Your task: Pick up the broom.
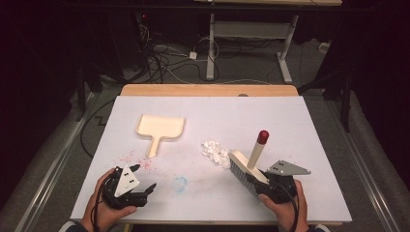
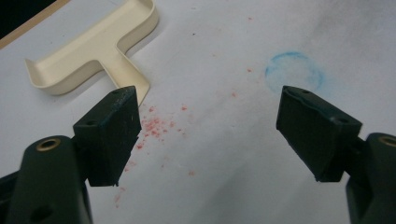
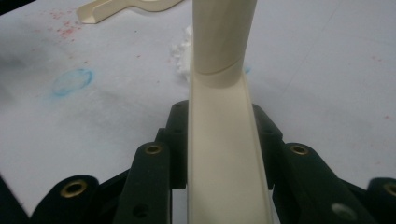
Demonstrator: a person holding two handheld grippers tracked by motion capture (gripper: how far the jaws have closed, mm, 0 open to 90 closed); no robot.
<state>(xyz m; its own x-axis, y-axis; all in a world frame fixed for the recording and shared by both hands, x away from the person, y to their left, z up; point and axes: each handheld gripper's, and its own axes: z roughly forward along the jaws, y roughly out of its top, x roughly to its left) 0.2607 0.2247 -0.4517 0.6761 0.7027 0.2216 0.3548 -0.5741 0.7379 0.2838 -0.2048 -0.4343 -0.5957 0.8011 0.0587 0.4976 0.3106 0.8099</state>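
Note:
A cream hand brush [image 1: 240,167] with a red-tipped handle [image 1: 262,137] stands tilted on the white table cover, its bristles beside a pile of white scraps [image 1: 216,152]. My right gripper [image 1: 259,180] is shut on the brush; in the right gripper view the jaws [image 3: 219,122] clamp the cream brush body [image 3: 224,177] from both sides, with the white scraps [image 3: 183,51] past it. A cream dustpan [image 1: 161,128] lies at mid-left, handle toward me. My left gripper [image 1: 144,177] hovers open near the front left, with nothing between its pads [image 2: 210,126] and the dustpan [image 2: 93,51] beyond.
Red crumbs [image 1: 138,159] are scattered below the dustpan handle. A faint blue ring [image 1: 180,183] marks the cover near the front middle. The table's wooden back edge [image 1: 208,90] shows behind the cover. Beyond it are a desk frame [image 1: 249,29] and floor cables.

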